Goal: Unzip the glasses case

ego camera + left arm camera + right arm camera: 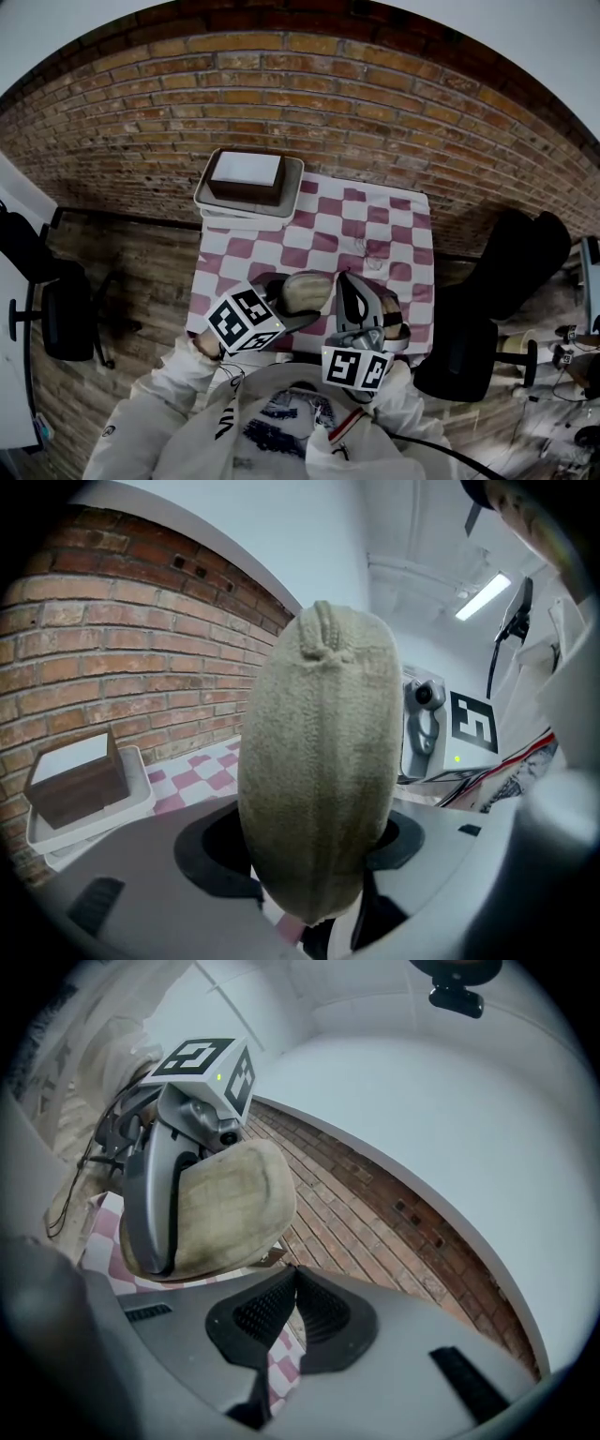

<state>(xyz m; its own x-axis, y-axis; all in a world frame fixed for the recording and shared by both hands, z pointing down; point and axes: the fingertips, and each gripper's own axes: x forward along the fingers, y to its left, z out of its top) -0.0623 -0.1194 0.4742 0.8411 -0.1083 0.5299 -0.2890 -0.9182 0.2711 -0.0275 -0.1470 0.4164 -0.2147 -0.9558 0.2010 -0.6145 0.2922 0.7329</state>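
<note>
The left gripper [309, 874] clamps the glasses case [319, 761] over the six o'clock edge of the table [394, 234], steadying it. The right gripper [293, 1283], jaws pressed together (perhaps pinching the zip tab), sits at its rim.

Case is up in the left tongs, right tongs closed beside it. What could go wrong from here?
1. The left tongs clamp the glasses case by its rounded, fuzzy sides above the checkered table; a tug could slip it free.
2. The right tongs are shut at the case's edge, but no pinched zipper pull shows clearly; they may pull away empty.
</note>
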